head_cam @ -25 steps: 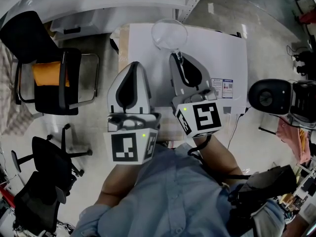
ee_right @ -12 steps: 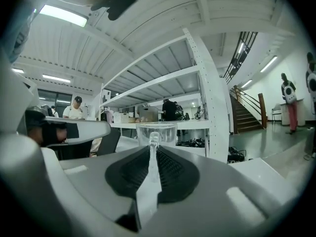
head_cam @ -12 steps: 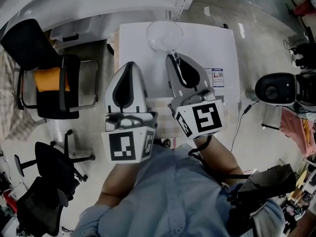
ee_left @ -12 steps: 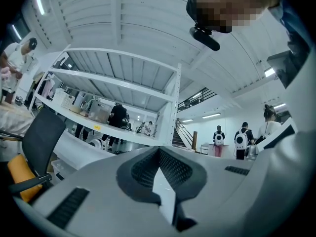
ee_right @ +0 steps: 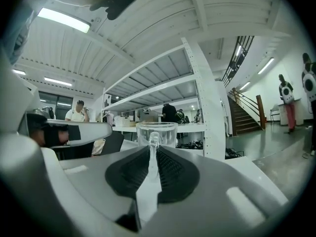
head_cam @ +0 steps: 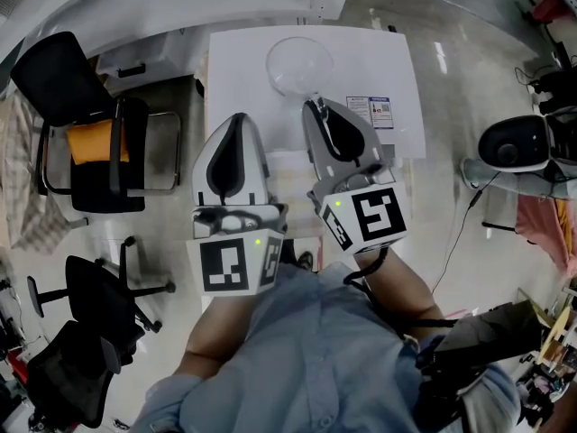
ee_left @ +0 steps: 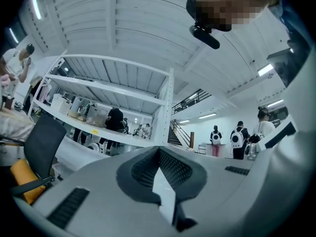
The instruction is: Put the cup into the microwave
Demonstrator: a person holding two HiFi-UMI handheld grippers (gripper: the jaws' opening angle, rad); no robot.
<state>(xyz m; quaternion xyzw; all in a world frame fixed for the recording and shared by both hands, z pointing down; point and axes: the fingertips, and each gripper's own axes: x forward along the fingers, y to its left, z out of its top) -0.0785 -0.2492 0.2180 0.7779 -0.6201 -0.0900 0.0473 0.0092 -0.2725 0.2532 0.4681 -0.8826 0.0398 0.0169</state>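
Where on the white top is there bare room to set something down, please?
Bare: the white top from its left edge to the glass cup, and from the cup to the label. Crowded: the left floor, with chairs.

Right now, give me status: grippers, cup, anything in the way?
Right gripper shut on handle of clear cup, cup upright. Left gripper shut, empty. Cup over a white box, possibly the microwave; door not in view, nothing seen blocking.

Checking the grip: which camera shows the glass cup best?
The right gripper view: the cup stands side-on, its handle pinched in the right tool. The head view shows only its rim from above; the left gripper view misses it.
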